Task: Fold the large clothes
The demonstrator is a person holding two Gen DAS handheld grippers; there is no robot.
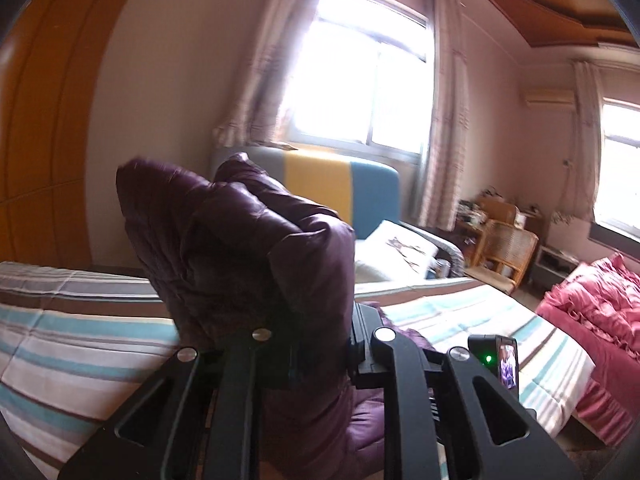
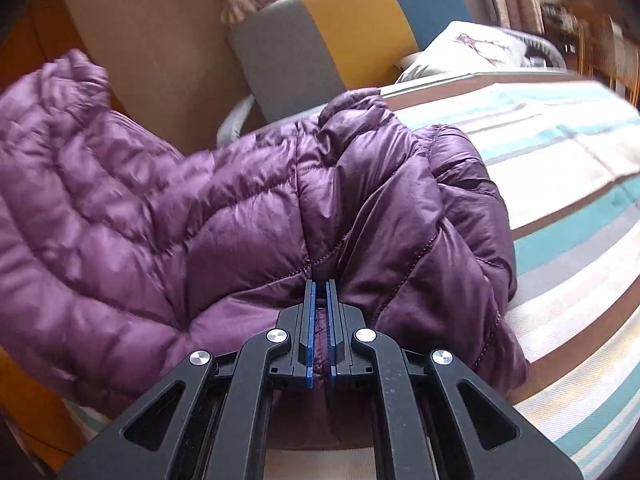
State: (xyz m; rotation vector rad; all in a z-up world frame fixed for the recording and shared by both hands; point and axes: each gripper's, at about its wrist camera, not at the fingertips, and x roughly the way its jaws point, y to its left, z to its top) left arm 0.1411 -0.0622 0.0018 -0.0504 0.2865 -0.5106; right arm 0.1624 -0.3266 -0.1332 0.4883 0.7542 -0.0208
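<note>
A purple quilted down jacket (image 2: 160,216) lies partly on the striped bed (image 2: 560,152), one part lifted off to the left. My right gripper (image 2: 319,288) is shut on a seam fold of it, its blue pads (image 2: 309,320) pinching the fabric. In the left wrist view a bunched part of the jacket (image 1: 248,248) stands up in front of the camera. My left gripper (image 1: 320,340) is shut on that bunch, and the cloth hides its fingertips. The right gripper's camera unit (image 1: 500,360) shows at lower right, close beside the left one.
The bed's striped cover (image 1: 80,340) spreads left and right. A pink ruffled quilt (image 1: 592,312) lies at its right. A grey, yellow and blue headboard (image 1: 320,184), a white pillow (image 1: 400,248), a wicker chair (image 1: 508,248) and a wooden wardrobe (image 1: 40,120) stand beyond.
</note>
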